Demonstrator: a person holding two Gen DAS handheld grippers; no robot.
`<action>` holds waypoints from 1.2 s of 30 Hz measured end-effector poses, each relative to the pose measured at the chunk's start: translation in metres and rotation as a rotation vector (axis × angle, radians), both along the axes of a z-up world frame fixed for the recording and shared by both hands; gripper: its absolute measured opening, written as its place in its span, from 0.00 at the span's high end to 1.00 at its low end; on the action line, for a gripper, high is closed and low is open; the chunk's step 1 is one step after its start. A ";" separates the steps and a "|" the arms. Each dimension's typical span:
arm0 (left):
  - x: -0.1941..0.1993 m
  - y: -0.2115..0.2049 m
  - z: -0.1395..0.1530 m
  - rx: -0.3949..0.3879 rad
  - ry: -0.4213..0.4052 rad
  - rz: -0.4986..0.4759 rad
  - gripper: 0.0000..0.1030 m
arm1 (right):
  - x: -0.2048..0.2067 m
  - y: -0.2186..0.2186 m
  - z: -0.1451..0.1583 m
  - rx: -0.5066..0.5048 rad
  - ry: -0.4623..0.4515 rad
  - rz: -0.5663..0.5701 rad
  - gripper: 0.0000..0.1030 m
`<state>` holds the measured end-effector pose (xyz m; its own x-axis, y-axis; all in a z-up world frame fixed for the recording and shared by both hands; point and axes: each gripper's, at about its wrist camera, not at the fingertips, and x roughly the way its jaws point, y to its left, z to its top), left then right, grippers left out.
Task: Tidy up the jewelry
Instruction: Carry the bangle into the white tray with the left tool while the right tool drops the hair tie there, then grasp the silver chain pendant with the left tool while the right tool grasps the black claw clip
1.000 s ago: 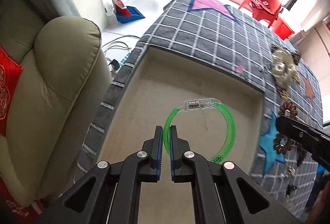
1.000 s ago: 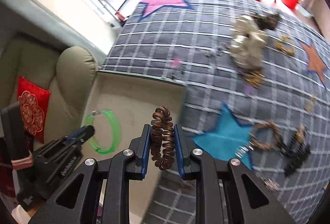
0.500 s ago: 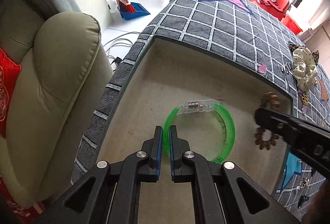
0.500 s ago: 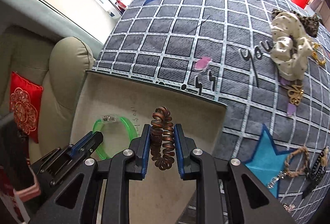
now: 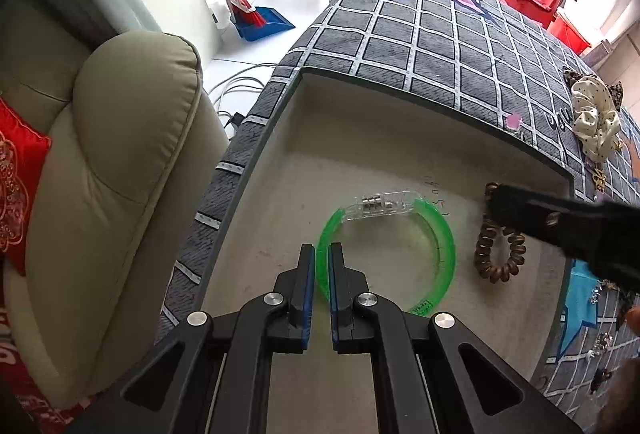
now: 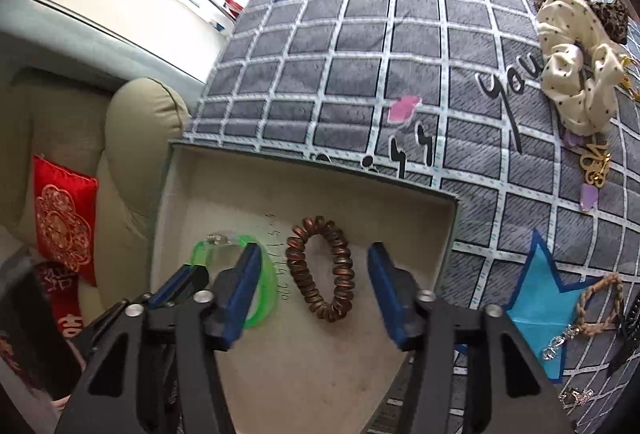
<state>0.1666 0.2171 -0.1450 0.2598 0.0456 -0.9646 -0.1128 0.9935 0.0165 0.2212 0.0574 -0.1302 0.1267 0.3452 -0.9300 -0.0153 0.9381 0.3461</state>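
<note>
The right tool (image 6: pixel 312 294) is standing wide open over the brown spiral hair tie (image 6: pixel 322 270), which is lying in the shallow beige tray (image 6: pixel 400 190). The left tool (image 5: pixel 319 274) is pinching the translucent green plastic bangle (image 5: pixel 440 246) beside it. Judging by this, releasing the bangle comes next, then fetching another piece.

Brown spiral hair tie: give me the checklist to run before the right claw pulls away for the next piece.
1. Brown spiral hair tie lies inside the tray: ok.
2. Right claw open, fingers apart from the tie: ok.
3. Tie apart from green bracelet: ok.
4. Left claw has let go of the bracelet: not ok, shut on its band.
5. Next pieces in sight on the blanket: ok, braided bracelet.
</note>
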 end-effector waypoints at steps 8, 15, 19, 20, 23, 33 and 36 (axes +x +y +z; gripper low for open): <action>0.000 -0.006 0.001 0.000 0.017 -0.015 0.92 | -0.022 -0.030 0.033 0.006 -0.037 -0.064 0.39; 0.001 -0.015 0.004 0.027 0.018 -0.048 0.92 | -0.058 -0.056 0.042 -0.009 -0.019 -0.106 0.39; 0.002 -0.016 0.004 0.033 0.023 -0.032 0.35 | -0.075 -0.071 0.045 -0.007 -0.014 -0.123 0.39; 0.001 -0.016 0.005 0.039 0.021 -0.022 0.05 | -0.078 -0.074 0.045 -0.004 -0.012 -0.128 0.39; -0.003 -0.021 0.013 0.085 -0.018 -0.020 0.00 | -0.087 -0.083 0.047 -0.001 -0.007 -0.142 0.39; -0.012 -0.033 0.034 0.159 -0.044 -0.067 0.00 | -0.112 -0.105 0.054 -0.023 -0.003 -0.174 0.39; -0.018 -0.031 0.038 0.147 -0.023 -0.060 0.00 | -0.122 -0.113 0.055 -0.041 0.009 -0.184 0.38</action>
